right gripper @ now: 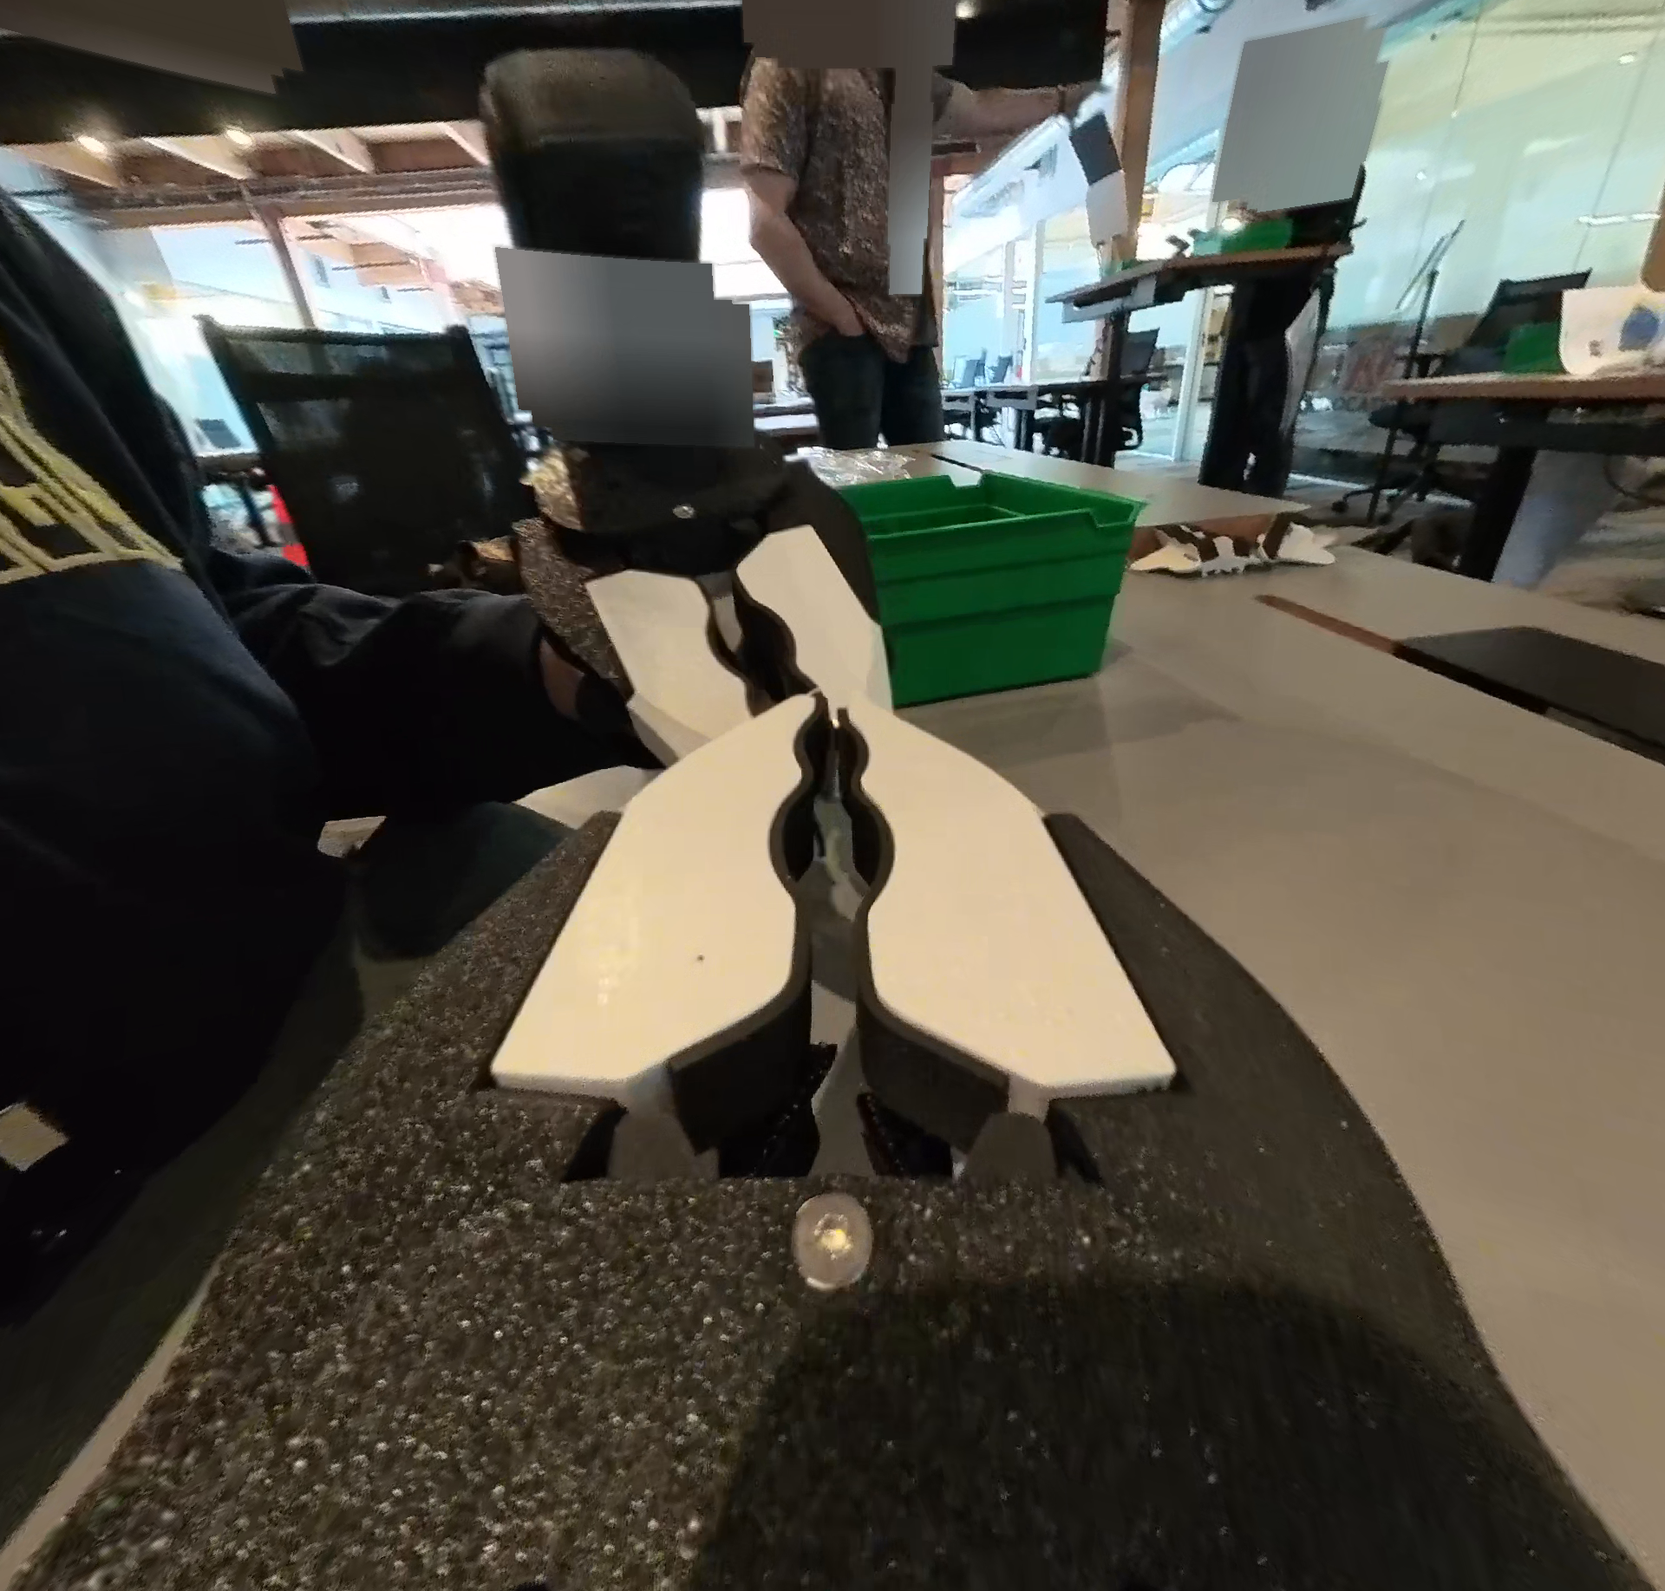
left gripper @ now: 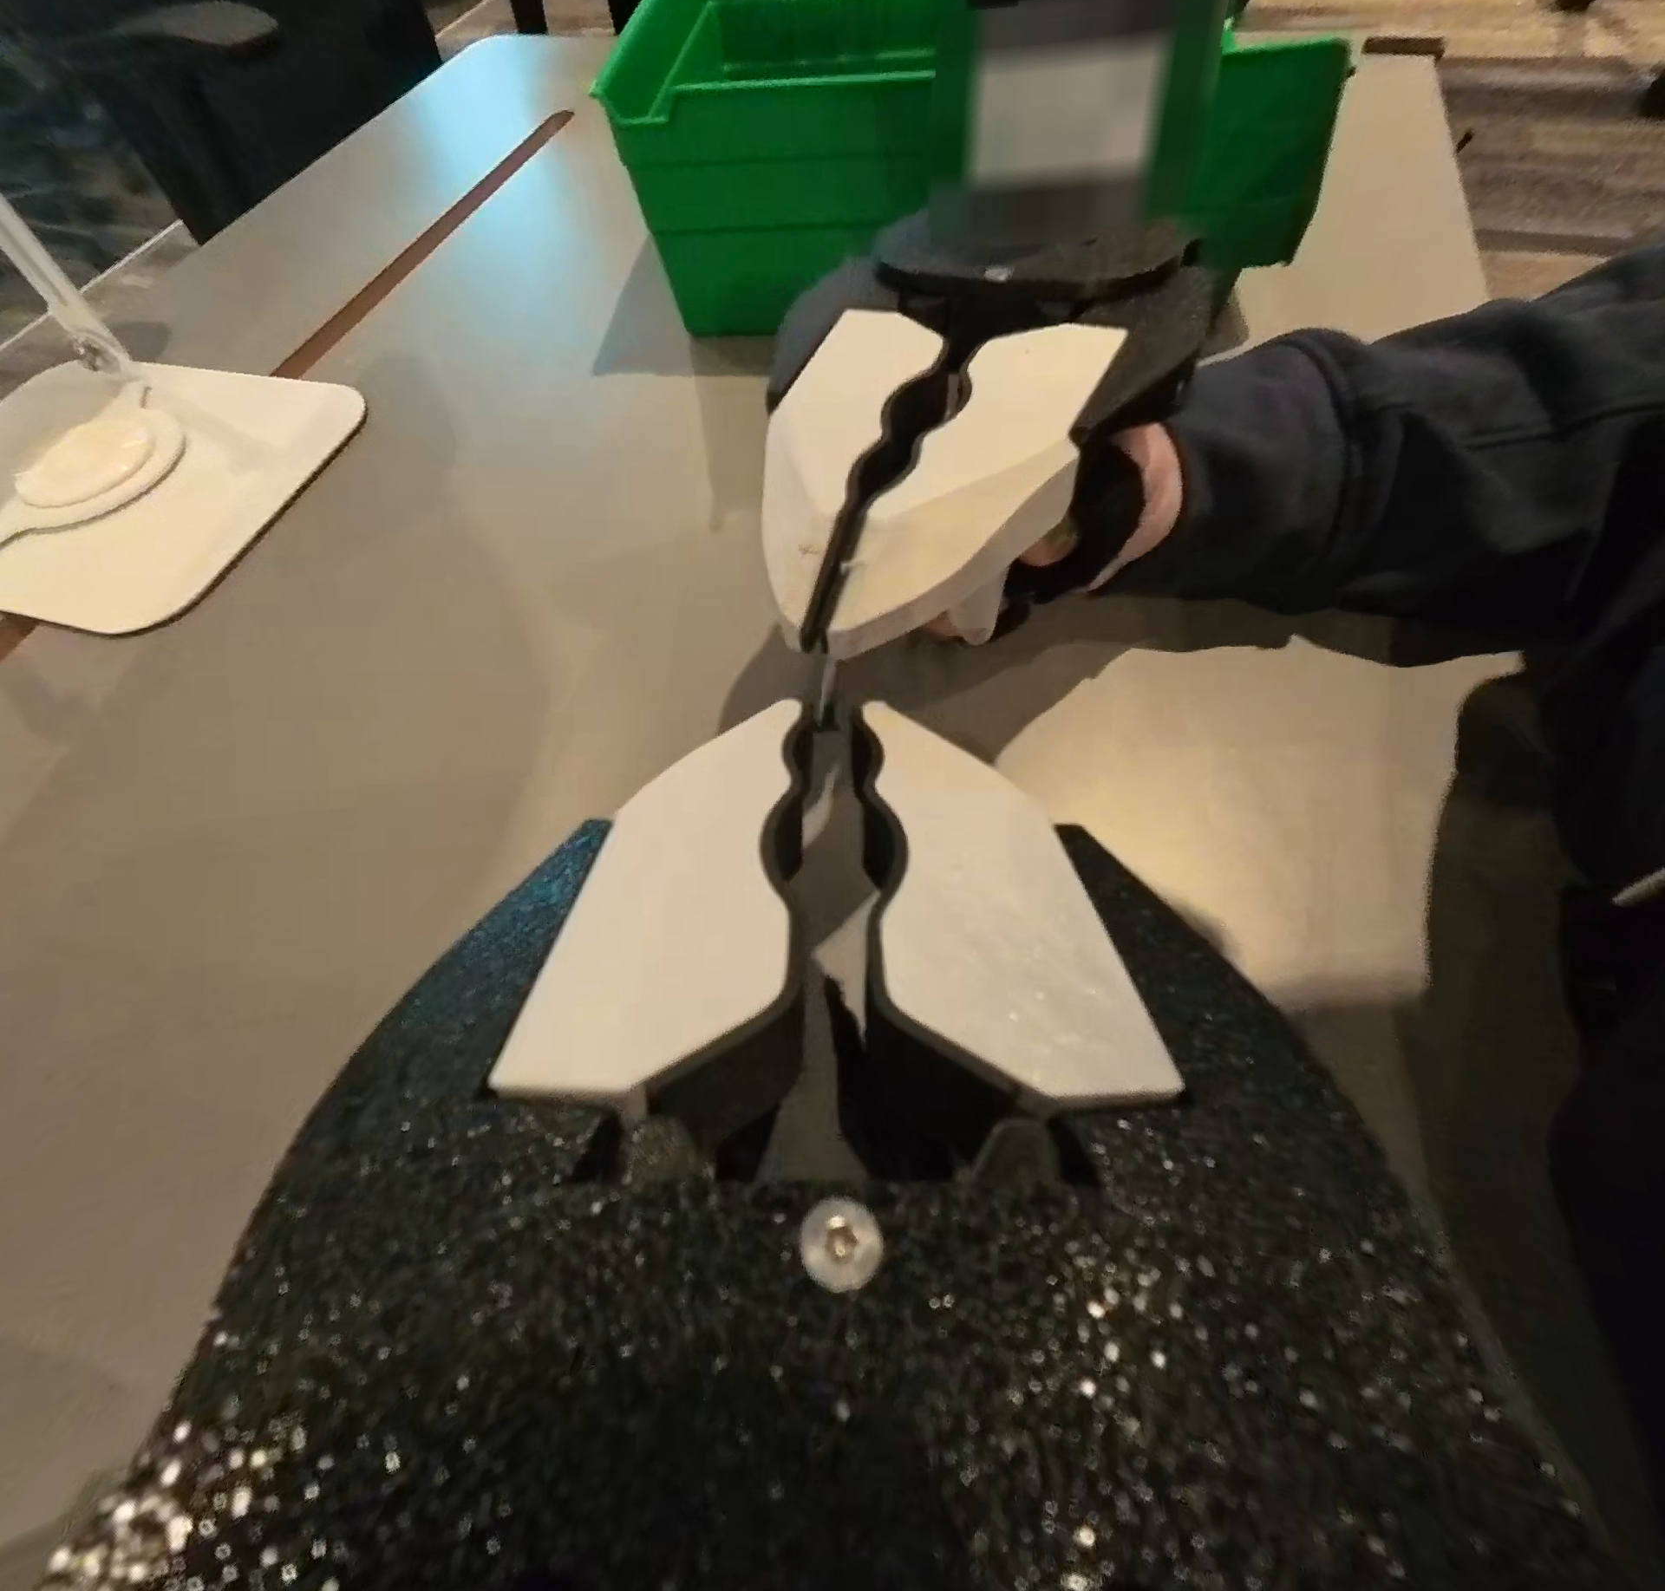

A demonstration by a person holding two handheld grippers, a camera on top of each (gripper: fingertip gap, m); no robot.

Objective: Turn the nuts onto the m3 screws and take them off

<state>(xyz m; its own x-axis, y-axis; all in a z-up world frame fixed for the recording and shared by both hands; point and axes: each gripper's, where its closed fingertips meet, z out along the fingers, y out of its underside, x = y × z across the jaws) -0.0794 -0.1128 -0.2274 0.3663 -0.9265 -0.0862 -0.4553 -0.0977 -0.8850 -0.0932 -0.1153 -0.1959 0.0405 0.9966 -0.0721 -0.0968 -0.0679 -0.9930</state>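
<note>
A: Open office behind, grey table [left gripper: 360, 737] under both tools, green bin [left gripper: 766, 151] beyond the far claw. Where's the screw?

B: Between the two tips. The right claw [left gripper: 815, 642] is pressed together on one end of the thin metal screw [left gripper: 823, 678]; the left claw [left gripper: 833, 723] is nearly closed around the other end, where I judge the nut sits, though that part is too small to make out.

A: How will it handle?

B: Light, stiff, slick and tiny, I'd guess. Pinch the shank at the very fingertips, square on, or it will likely pivot or slip out onto the table below the claws.
</note>
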